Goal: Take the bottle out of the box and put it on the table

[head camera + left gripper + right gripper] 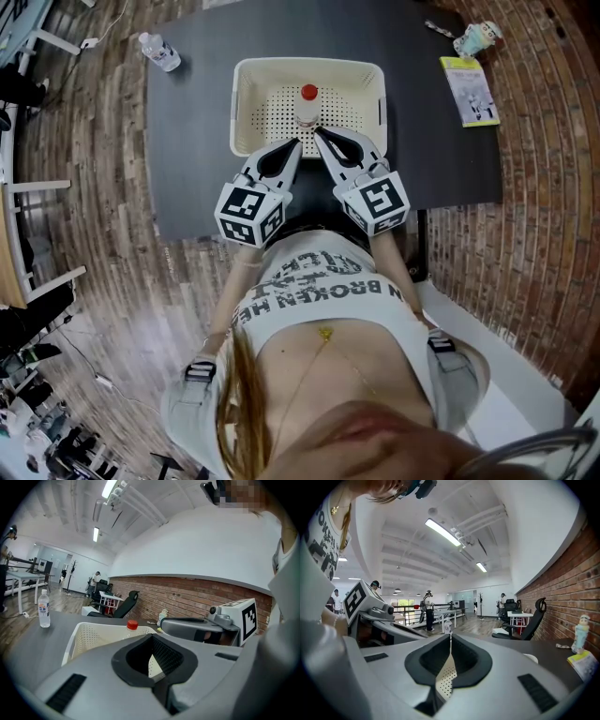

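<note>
Head view is looking down on the left gripper (pixel 296 143) and the right gripper (pixel 317 134), which are lying side by side over the near edge of the dark table (pixel 197 141), marker cubes toward the person's chest. Each gripper's own view is showing smooth grey shells and ribbed black pads. The tips are meeting on both, leaving only the oval hollow behind them, and nothing is clamped in either pair.

Both noses are reaching the near rim of the basket (pixel 246 103). Just beyond them the bottle (pixel 307 105) is standing upright inside it, near the middle of the near wall. It is a small clear plastic bottle with a red screw cap (only that cap is peeking over the rim in the left gripper view). The tips are sitting either side of its lower part, though whether they are touching it I cannot tell from so steep an angle.

The basket is cream plastic, rectangular with rounded corners, and its floor and walls are pierced with fine holes.

Farther off, a second bottle (pixel 159 52) with a pale cap is standing at the table's far left corner, well apart from the basket. At the far right a small toy figure (pixel 480 37) and a yellow-edged leaflet (pixel 471 91) are resting, with a brick wall (pixel 187 597) behind.
</note>
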`<state>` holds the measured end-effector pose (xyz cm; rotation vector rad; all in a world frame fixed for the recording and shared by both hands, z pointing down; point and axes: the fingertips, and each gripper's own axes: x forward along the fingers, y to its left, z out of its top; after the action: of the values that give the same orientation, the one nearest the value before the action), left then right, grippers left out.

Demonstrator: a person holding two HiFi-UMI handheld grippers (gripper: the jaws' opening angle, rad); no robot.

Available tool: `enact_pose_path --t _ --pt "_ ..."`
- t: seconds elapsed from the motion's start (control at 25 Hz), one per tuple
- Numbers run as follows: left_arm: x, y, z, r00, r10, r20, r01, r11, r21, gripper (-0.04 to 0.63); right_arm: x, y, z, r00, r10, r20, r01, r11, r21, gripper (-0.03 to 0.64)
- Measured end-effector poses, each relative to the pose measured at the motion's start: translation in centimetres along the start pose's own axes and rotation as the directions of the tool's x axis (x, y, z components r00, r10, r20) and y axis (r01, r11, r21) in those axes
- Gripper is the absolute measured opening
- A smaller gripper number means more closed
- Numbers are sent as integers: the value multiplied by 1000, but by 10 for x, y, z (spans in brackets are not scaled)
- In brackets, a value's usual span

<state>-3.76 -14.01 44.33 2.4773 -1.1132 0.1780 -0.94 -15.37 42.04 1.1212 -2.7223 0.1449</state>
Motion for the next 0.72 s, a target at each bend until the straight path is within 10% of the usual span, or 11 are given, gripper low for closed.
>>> enact_pose_path --t 0.72 --pt "3 15 -2 1000 1 -18 -1 1000 -23 3 19 -16 -7 999 -28 -27 28 1000 7 12"
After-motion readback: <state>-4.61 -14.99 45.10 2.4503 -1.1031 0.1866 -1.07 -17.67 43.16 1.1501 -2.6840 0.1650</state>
